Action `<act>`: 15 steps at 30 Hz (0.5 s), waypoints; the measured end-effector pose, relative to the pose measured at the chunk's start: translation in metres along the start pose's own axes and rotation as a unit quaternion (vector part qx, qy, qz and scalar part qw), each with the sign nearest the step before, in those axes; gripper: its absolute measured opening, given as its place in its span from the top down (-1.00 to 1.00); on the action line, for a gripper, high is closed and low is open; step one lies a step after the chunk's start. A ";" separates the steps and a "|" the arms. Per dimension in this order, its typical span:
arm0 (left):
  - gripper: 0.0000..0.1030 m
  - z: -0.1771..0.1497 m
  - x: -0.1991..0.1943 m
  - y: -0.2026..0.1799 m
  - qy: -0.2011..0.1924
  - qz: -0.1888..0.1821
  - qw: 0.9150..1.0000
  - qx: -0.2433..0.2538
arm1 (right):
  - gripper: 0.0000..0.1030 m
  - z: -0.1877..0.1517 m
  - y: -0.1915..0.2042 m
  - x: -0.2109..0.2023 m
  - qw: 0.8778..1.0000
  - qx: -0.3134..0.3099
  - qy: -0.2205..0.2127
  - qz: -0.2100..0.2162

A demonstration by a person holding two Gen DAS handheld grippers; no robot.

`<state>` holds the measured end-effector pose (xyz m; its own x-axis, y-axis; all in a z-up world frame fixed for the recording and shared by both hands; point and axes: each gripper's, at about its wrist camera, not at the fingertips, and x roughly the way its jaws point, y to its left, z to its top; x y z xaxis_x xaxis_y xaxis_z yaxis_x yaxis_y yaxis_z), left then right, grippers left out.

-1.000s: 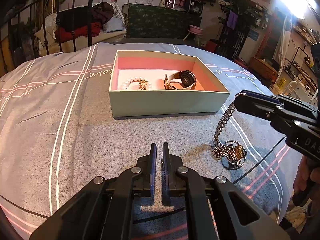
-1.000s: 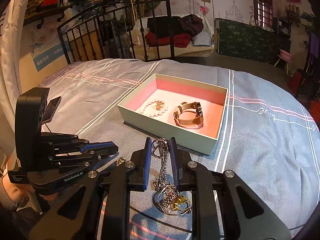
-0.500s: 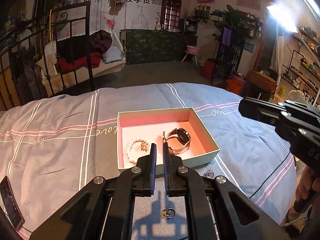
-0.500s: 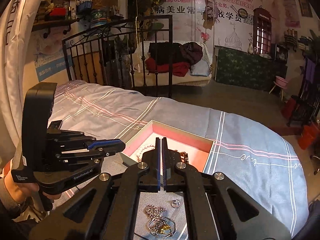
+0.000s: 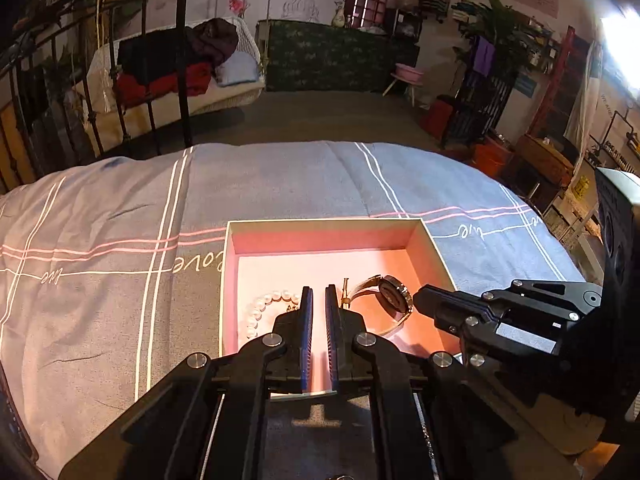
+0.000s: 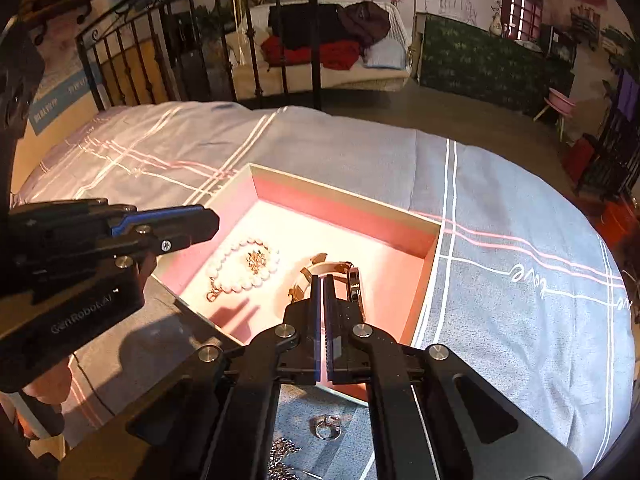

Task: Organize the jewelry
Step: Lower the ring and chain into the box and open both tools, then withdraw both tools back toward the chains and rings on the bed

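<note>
Having dropped the chain (image 6: 282, 454), right gripper (image 6: 323, 280) fingers now closed empty; left gripper (image 5: 316, 292) nearly closed, empty.

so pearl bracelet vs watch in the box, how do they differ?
The pearl bracelet is a loop of white beads with a gold charm; the watch is a light strap with a dark round face. The pearl bracelet lies flat on the box's floor; the watch stands on edge, its band curled. The bracelet sits left of the watch. Both are inside the pink-lined box.
</note>
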<state>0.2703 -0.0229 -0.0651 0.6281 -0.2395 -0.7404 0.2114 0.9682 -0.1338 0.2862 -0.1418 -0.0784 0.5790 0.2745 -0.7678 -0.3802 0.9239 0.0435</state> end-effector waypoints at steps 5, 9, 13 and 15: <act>0.88 0.000 0.011 0.004 0.016 0.008 1.000 -0.008 | 0.96 -0.004 -0.001 0.012 1.000 -0.007 0.013 -0.008; 0.30 0.000 0.007 0.005 0.013 0.005 1.000 -0.014 | 0.92 -0.008 -0.005 0.010 1.000 -0.002 0.013 0.001; -0.88 -0.002 -0.020 0.007 -0.034 0.009 0.999 -0.030 | -0.90 -0.015 -0.010 -0.013 0.999 0.013 -0.029 -0.017; -0.88 -0.007 -0.030 0.007 -0.036 0.001 0.999 -0.023 | -0.90 -0.021 -0.010 -0.029 0.998 0.009 -0.048 -0.026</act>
<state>0.2481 -0.0084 -0.0482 0.6815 -0.2410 -0.6910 0.1769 0.9705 -0.1639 0.2576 -0.1644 -0.0701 0.6641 0.2501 -0.7045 -0.3351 0.9420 0.0185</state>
